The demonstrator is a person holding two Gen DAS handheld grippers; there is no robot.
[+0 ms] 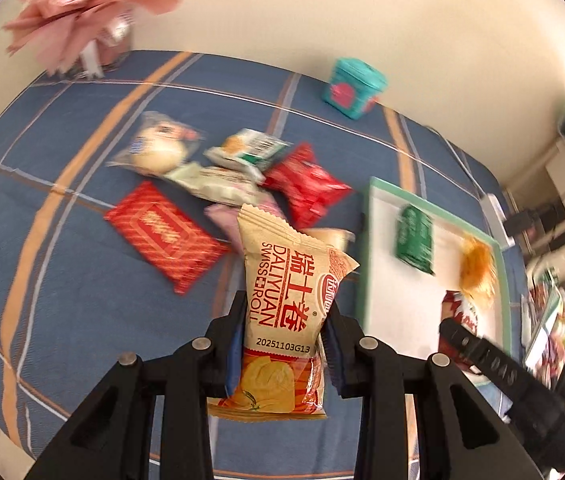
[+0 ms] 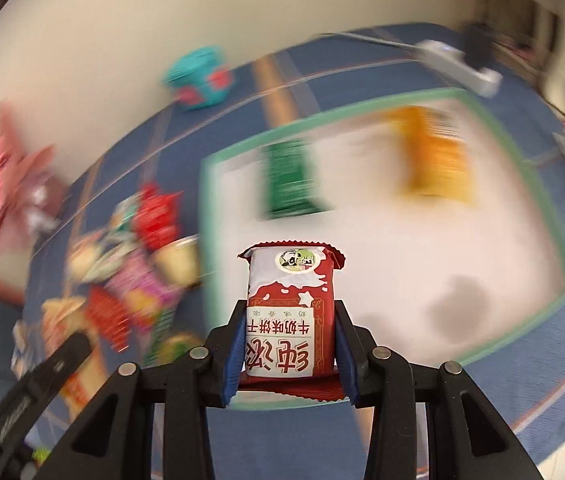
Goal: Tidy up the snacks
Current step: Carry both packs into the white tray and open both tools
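Both loads are light, puffy foil packs: soft, air-filled, contents crushable, film slick. You judge grip by feel, so go easy on the squeeze.

Left gripper (image 1: 284, 326): fingers closed across the middle of the tan-and-red Swiss-roll cake packet (image 1: 282, 312), gripped by its side edges. Crimped top seal sticks out ahead and the bottom with the cake picture hangs back toward the camera. The pack is pinched a little at the waist. Cake inside is soft, so no harder. It's up off the blue plaid cloth (image 1: 62, 300), just left of the tray.

Right gripper (image 2: 288, 336): fingers closed on the flanks of the dark-red-and-white milk biscuit packet (image 2: 288, 312), print upside down to the camera, round sticker near the far end. It's blockier and stiffer than the cake pack, so it likely holds better, though biscuits can crack. It's held over the near edge of the white tray with a mint-green rim (image 2: 402, 98).

Already in the tray, toward its far edge: a green sachet (image 2: 288, 176) and an orange packet (image 2: 434, 152), well apart.

Loose pile (image 1: 242, 176) left of the tray remains: a flat red foil packet (image 1: 162, 236), a crinkled red one, clear-wrapped buns, all blurred. Take those mid-body across the short side, not by the seals.
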